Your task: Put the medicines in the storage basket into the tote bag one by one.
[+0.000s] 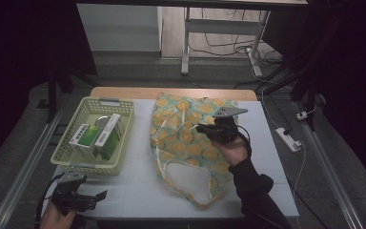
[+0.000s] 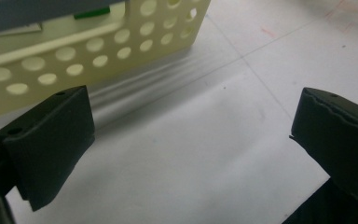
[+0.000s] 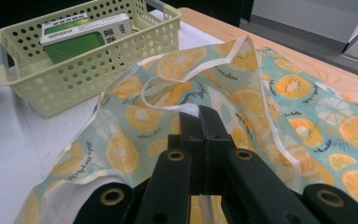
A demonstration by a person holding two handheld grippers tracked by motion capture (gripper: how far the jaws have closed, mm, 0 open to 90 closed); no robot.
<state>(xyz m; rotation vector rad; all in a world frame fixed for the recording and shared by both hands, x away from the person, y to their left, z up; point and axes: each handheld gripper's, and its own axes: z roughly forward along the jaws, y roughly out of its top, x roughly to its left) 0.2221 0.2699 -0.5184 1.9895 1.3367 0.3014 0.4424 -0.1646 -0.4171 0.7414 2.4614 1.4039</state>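
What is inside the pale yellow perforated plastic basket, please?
The pale yellow perforated plastic basket holds green-and-white cardboard boxes lying flat and a round silvery item behind them. Anything beneath the boxes is covered.

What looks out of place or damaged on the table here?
Nothing stands out. The boxes lie inside the basket, nothing has spilled, and the fruit-print bag is rumpled only because the right hand-held gripper is pinching its strap.

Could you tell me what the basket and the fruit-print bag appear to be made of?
The basket looks like matte pale-yellow moulded plastic: rigid walls with rows of round holes. The bag seems a thin, slightly glossy coated fabric or plastic film: it creases softly, with a pale stitched binding along its edges.
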